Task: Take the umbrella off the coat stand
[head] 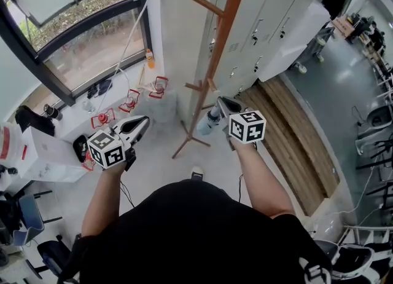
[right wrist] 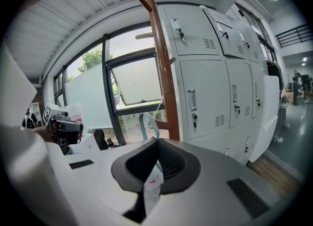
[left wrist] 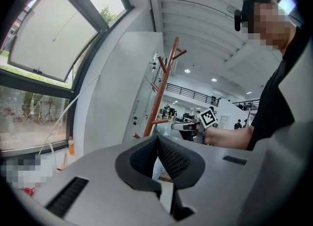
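From overhead, a person in a black shirt is holding both tools out toward a wooden coat stand (head: 220, 37), whose top is running off the upper edge. The right tool (head: 222, 103) is gripping a small folded umbrella (head: 209, 122). The umbrella is hanging just under the tool's tip, close beside the stand's lower pole, and I cannot tell whether it is brushing the pole. The left tool (head: 145, 120) is hovering well apart to the left, carrying nothing. Grey lockers (head: 270, 24) are standing just behind the stand.

In the left gripper view, the left tool (left wrist: 157, 144) is clenched, pads meeting with nothing between them. The coat stand (left wrist: 164, 88) is rising beyond it, its foot hidden behind the tool's body. The right tool (left wrist: 188, 127) is showing small beside the pole, and the umbrella beneath it is hidden from here.

In the right gripper view, the right tool (right wrist: 156, 146) is clamping the umbrella by its strap (right wrist: 148, 122). The strap is looping up out of the closed jaws, and a white tag (right wrist: 152, 183) is dangling in the slot below. The umbrella's body is out of sight under the tool. The loop's top is lying against a lower peg (right wrist: 165, 133) of the coat stand (right wrist: 159, 58), and whether it is around the peg or only in front of it is hard to make out.
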A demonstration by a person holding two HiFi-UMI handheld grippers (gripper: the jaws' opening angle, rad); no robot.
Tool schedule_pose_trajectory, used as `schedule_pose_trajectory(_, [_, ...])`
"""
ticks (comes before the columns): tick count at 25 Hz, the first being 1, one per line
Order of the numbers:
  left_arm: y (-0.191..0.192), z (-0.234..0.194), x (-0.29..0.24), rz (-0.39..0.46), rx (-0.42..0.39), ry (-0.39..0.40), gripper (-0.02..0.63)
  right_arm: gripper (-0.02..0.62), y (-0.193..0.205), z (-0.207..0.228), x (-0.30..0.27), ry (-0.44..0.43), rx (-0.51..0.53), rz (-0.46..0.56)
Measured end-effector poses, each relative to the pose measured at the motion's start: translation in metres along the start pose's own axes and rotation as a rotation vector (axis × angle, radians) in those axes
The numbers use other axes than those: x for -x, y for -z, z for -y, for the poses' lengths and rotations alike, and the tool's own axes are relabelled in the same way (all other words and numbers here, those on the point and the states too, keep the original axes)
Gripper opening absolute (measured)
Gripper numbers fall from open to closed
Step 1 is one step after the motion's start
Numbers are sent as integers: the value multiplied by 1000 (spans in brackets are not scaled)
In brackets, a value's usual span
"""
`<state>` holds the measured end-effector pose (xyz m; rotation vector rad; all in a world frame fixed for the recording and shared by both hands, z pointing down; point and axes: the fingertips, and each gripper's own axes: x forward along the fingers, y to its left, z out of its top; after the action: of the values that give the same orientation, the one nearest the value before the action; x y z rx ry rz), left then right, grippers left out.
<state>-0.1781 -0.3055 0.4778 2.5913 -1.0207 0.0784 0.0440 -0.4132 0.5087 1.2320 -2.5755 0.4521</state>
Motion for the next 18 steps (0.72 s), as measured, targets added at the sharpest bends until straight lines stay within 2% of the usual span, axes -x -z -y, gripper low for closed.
schedule_pose_trajectory(18, [7,55,22,-15,-56,70,21,12,26,-27,75,49,-14,21])
